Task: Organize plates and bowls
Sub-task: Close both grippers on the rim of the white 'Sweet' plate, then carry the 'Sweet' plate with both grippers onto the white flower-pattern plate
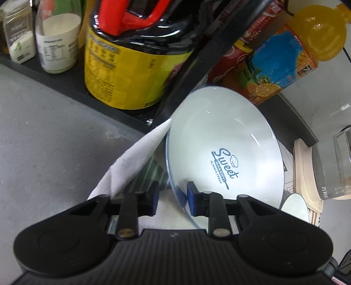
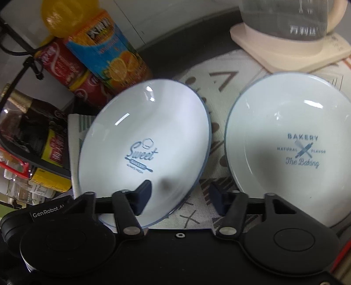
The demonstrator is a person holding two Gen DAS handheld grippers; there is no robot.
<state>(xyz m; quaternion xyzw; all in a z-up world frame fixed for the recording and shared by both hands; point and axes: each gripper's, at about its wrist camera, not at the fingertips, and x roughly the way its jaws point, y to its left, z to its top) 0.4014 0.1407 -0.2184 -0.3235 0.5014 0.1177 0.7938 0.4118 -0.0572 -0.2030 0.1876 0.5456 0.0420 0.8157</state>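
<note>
"Sweet" plate (image 1: 223,151) tilted on patterned cloth (image 2: 219,105), "Bakery" plate (image 2: 285,140) at its 3 o'clock. Left gripper (image 1: 172,197) straddles the rim at 6 o'clock, contact unclear. Right gripper (image 2: 179,197) likewise, jaws apart. Juice bottle (image 2: 105,50) at 11 o'clock.

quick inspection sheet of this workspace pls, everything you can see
surface: grey countertop, patterned cloth mat under the plates
job's things: white round "Sweet" plate with blue rim, tilted; white round "Bakery" plate flat beside it, apart
clutter: yellow-labelled jar with red handle, orange juice bottle, red cans, glass kettle on cream base
grippers: left gripper and right gripper each have jaws astride the Sweet plate's rim, gaps visible
cables: thin black cord by the cans
surroundings: black rack frame, pale wall
</note>
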